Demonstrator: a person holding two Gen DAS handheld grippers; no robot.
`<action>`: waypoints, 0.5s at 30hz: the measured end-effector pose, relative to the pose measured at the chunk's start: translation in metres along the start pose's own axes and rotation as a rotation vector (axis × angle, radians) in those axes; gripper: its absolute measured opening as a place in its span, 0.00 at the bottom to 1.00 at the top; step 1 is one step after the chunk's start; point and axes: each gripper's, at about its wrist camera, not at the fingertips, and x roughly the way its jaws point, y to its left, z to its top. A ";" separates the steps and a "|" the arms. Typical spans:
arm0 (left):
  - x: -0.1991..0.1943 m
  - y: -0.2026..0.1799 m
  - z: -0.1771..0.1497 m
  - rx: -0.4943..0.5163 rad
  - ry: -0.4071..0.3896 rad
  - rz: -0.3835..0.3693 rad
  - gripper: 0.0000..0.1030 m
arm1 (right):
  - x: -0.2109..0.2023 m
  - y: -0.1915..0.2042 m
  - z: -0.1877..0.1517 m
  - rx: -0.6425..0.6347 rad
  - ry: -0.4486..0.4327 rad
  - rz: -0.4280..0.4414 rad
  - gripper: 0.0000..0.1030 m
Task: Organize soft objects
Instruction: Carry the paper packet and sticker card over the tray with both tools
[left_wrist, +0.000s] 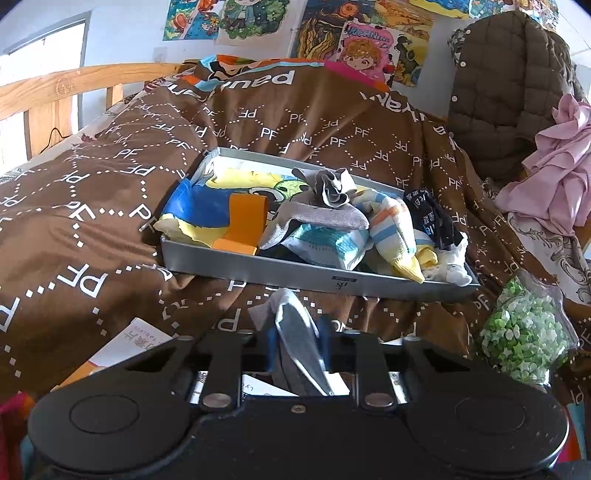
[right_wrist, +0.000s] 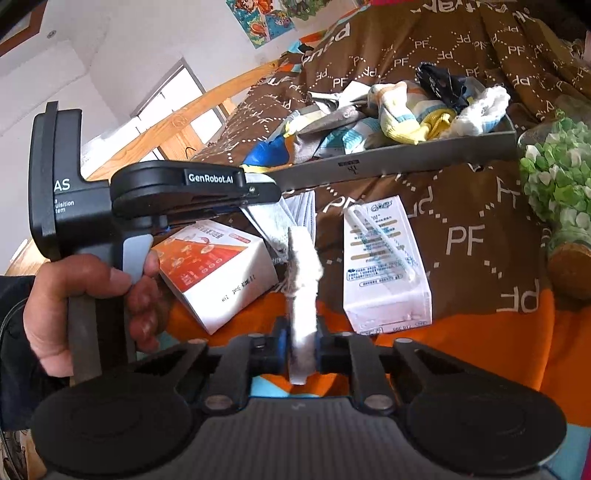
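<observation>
- Left tongs (left_wrist: 295, 345) are closing tight on a grey-and-white sock (left_wrist: 295, 332), the sock sticking up between the two pads just short of the grey tray (left_wrist: 295, 275).
- Right tongs (right_wrist: 300, 345) are clamping a white fuzzy sock (right_wrist: 303, 266), the cloth standing upright between the pads and filling the narrow gap.
- In the right wrist view the left tongs (right_wrist: 264, 192) are showing from the side, a hand (right_wrist: 85, 295) gripping the handle, grey cloth hanging from the tip just beside the tray's near wall.
- The tray is sitting on the bed's brown quilt (left_wrist: 92, 192), tilted a bit, well in from the bed's wooden rail (left_wrist: 48, 88).
- The tray is holding a pile of soft things: a blue-and-yellow cloth (left_wrist: 199, 210) at its left end, an orange band (left_wrist: 245, 214) lying on that cloth, a grey knotted sock (left_wrist: 328, 188) on top in the middle, a striped pale sock (left_wrist: 391, 225) right of it, a black printed sock (left_wrist: 430, 218) and a white fluffy sock (left_wrist: 452, 273) at the right end.
- An orange-and-white box (right_wrist: 218, 266) and a white carton with a straw (right_wrist: 384, 266) are lying on the quilt nearer than the tray, either side of the white fuzzy sock.
- A bag of green and white bits (left_wrist: 524, 339) is sitting near the tray's right corner.
- A pink garment (left_wrist: 554, 177) and a quilted brown jacket (left_wrist: 509, 81) are lying at the bed's far right.
</observation>
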 end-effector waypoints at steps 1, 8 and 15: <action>-0.001 0.000 0.000 0.004 -0.001 0.001 0.14 | -0.001 0.000 0.001 -0.003 -0.010 -0.002 0.12; -0.011 -0.005 0.001 0.034 -0.003 -0.016 0.06 | -0.011 0.003 0.005 -0.027 -0.080 -0.032 0.12; -0.032 -0.015 0.006 0.072 -0.007 -0.034 0.03 | -0.025 0.002 0.011 -0.040 -0.164 -0.050 0.12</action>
